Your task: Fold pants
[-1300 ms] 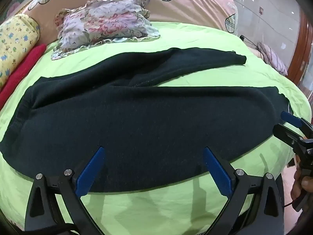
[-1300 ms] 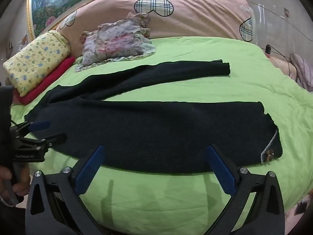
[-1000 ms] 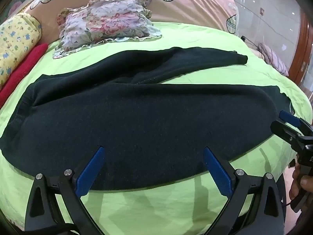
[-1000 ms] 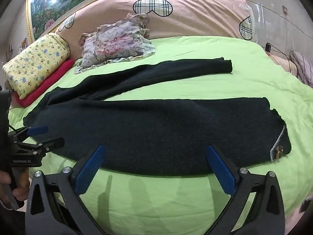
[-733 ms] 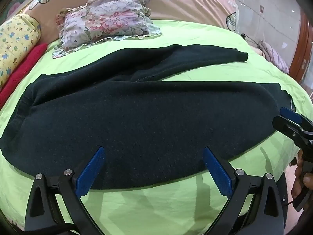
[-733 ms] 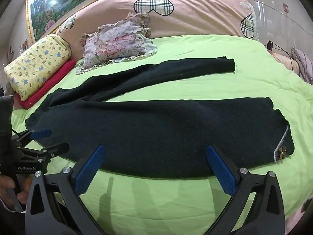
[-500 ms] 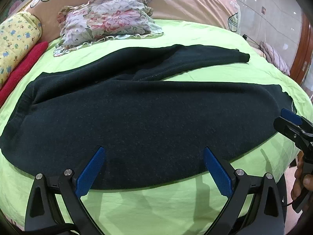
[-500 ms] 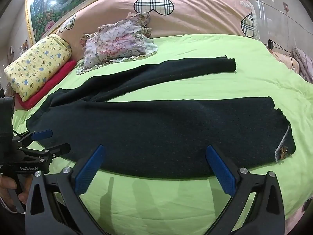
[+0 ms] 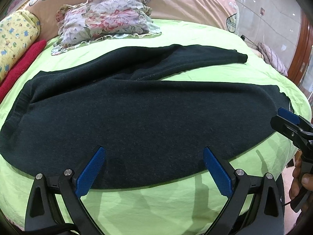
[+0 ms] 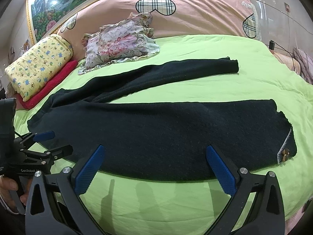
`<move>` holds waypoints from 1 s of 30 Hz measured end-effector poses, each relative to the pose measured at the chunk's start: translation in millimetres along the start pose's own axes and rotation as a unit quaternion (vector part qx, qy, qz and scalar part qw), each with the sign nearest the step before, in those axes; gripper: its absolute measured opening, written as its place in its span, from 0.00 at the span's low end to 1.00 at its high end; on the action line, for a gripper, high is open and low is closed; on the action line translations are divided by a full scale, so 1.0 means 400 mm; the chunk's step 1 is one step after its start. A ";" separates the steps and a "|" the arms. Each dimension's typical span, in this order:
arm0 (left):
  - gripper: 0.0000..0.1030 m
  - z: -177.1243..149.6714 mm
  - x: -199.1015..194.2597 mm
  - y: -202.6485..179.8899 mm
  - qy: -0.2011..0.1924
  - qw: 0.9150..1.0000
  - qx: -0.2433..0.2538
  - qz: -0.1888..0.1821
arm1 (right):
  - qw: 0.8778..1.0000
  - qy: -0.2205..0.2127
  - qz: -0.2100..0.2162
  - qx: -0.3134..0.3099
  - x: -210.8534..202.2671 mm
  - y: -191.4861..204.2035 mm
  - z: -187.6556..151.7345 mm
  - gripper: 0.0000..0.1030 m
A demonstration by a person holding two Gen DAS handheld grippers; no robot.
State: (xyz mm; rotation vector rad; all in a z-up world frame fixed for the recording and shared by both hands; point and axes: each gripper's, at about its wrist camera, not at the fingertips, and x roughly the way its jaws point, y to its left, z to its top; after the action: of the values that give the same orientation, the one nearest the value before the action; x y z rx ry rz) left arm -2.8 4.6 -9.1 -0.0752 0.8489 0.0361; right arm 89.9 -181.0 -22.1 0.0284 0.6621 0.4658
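pants (image 9: pixel 148 117) lie flat on the bed (image 9: pixel 156 205), long axis left-right across my view. left gripper (image 9: pixel 154 168) is nearer the waist, right gripper (image 10: pixel 156 166) nearer the hem; both jaws wide, empty.

The right tool (image 10: pixel 154 165) is easing forward and a little to the right along the near leg of the dark pants (image 10: pixel 166 135), so that the hem with its small bow (image 10: pixel 284 154) is sliding lower and further into that camera's view and the near edge of the cloth is drawing closer under the blue pads (image 10: pixel 220 169). In the right wrist view the left tool (image 10: pixel 52 142) is creeping up along the waistband end, and from the left camera the right tool (image 9: pixel 281 120) is shifting slightly up beside the hem. The pants in the left view (image 9: pixel 137 117) are swelling a touch larger as that tool is nudging nearer.
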 end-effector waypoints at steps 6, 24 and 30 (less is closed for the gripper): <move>0.97 0.000 0.003 0.005 0.000 1.000 -0.004 -0.002 | 1.000 0.000 0.001 0.002 -0.003 0.005 -0.001 1.00; 0.97 0.002 0.002 0.009 -0.002 1.000 -0.005 -0.007 | 1.000 -0.008 0.006 0.010 -0.015 0.000 0.013 1.00; 0.97 0.004 0.005 0.008 0.001 1.000 -0.005 -0.011 | 1.000 -0.012 0.005 0.012 -0.021 -0.005 0.024 1.00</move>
State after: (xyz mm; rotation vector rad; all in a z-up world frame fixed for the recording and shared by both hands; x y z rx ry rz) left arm -0.5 8.0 -9.8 -0.0938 0.8506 0.0187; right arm 90.7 -185.0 -9.9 0.0606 0.6452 0.4673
